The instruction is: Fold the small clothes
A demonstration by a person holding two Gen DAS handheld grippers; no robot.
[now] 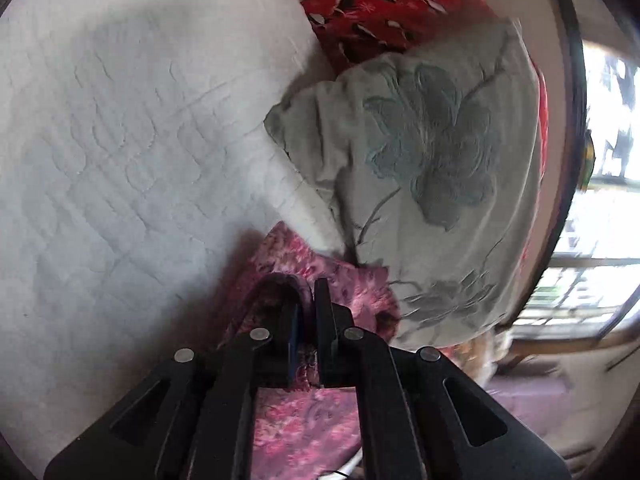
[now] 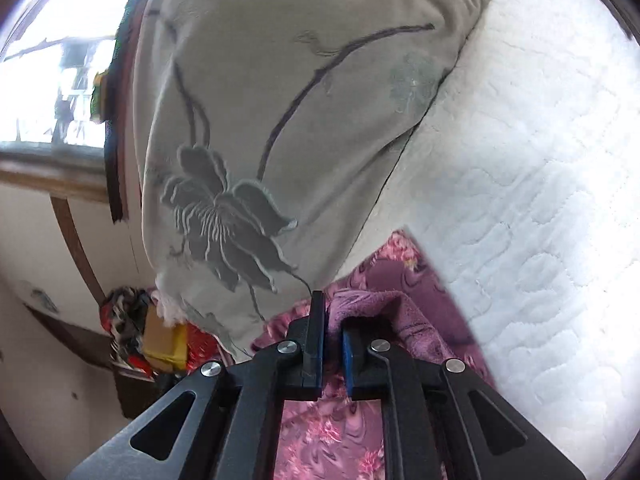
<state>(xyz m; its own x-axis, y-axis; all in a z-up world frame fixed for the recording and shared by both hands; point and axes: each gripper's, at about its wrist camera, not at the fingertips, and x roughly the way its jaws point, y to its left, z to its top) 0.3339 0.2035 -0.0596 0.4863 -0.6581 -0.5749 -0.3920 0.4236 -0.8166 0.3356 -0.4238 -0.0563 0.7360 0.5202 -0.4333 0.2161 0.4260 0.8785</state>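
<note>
— Left wrist view?
— White quilted mattress point(image 1: 120, 152) filling the left; grey-green flower-embroidered pillow point(image 1: 424, 184) and red patterned cloth point(image 1: 372, 4) beyond, bright window point(image 1: 600, 216) at right. Left gripper point(image 1: 310, 308) clamped on pink floral fabric garment point(image 1: 304, 432).
— Right wrist view?
— Same pillow point(image 2: 280, 120) left of mattress point(image 2: 540, 200), window point(image 2: 52, 72) far left. Right gripper point(image 2: 332, 320) narrowly parted, garment point(image 2: 376, 308) bunched between.
</note>
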